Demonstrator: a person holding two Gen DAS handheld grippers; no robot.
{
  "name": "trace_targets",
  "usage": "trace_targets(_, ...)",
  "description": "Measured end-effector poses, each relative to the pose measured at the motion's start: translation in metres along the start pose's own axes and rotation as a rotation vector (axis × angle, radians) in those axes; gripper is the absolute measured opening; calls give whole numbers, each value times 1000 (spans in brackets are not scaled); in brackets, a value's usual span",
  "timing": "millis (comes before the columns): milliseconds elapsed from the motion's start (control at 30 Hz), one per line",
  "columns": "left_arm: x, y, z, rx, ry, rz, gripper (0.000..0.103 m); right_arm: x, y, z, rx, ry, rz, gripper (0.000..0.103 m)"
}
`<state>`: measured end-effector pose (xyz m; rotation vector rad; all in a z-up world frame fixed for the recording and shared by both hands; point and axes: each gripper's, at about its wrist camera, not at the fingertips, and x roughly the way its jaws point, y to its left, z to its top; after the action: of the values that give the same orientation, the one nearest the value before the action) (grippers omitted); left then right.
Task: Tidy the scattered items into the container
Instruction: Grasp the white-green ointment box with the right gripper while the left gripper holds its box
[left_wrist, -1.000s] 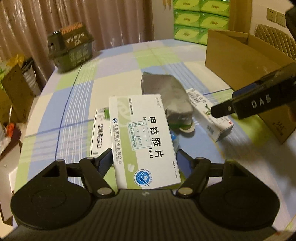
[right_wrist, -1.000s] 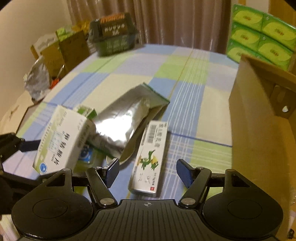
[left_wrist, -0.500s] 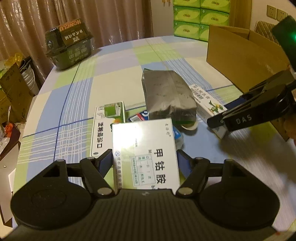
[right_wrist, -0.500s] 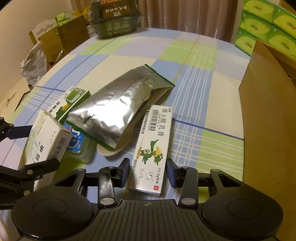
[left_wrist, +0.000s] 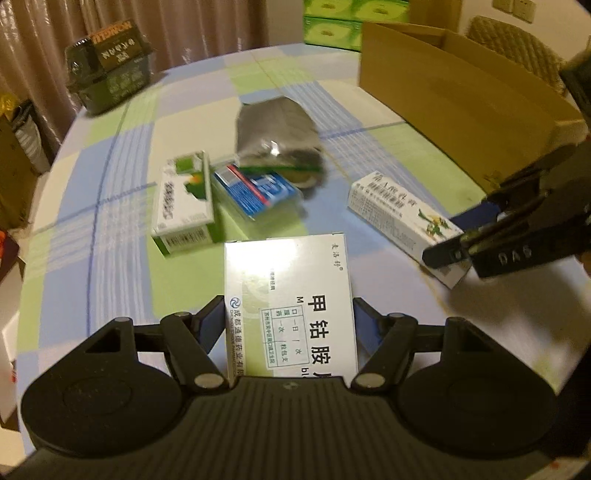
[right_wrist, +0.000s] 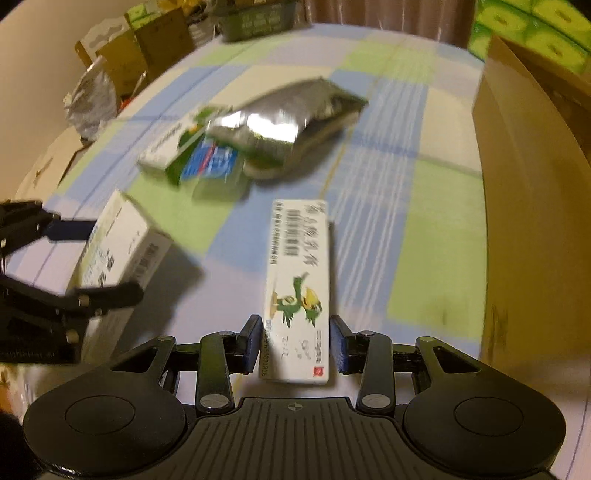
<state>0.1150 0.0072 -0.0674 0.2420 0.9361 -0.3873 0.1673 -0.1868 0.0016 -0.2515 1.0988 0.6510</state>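
Observation:
My left gripper (left_wrist: 290, 320) is shut on a white medicine box (left_wrist: 290, 295) and holds it above the table; it also shows in the right wrist view (right_wrist: 122, 243). My right gripper (right_wrist: 297, 345) is shut on a long white box with a green dragon (right_wrist: 299, 288), lifted off the cloth; it shows in the left wrist view (left_wrist: 402, 218). On the table lie a silver foil pouch (left_wrist: 277, 136), a green-white box (left_wrist: 183, 199) and a blue packet (left_wrist: 255, 188). The cardboard box (left_wrist: 461, 96) stands at the right.
A checked cloth (left_wrist: 122, 147) covers the round table. A dark green basket (left_wrist: 110, 62) stands at the far left. Green tissue packs (left_wrist: 332, 22) are stacked behind the cardboard box. Cartons and bags (right_wrist: 122, 59) sit beyond the table's left edge.
My right gripper has closed on the dragon box and lifted it back from the pile. My left gripper has drawn the white medicine box back and up.

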Motion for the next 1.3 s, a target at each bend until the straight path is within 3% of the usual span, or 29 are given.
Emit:
trace_targets(67, -1, -6, -4, 11, 15, -16, 68, -4, 1, -15, 7, 26, 4, 37)
trace_targets(167, 1, -12, -11, 20, 41, -31, 68, -9, -3, -28, 20, 23, 9, 60)
trace_targets(700, 15, -18, -16, 79, 114, -6, 67, 3, 1, -11, -34, -47, 21, 60)
trace_targets(867, 9, -16, -5, 73, 74, -6, 67, 6, 2, -5, -45, -66, 22, 60)
trace_targets(933, 7, -16, 0, 67, 64, -4, 67, 10, 4, -4, -60, -58, 6, 47)
trace_targets(967, 8, -15, 2, 66, 63, -4, 67, 11, 5, -4, -78, -56, -8, 35)
trace_targets(1300, 3, -10, 11, 37, 30, 1, 67, -12, 8, 2, -81, -153, -38, 35)
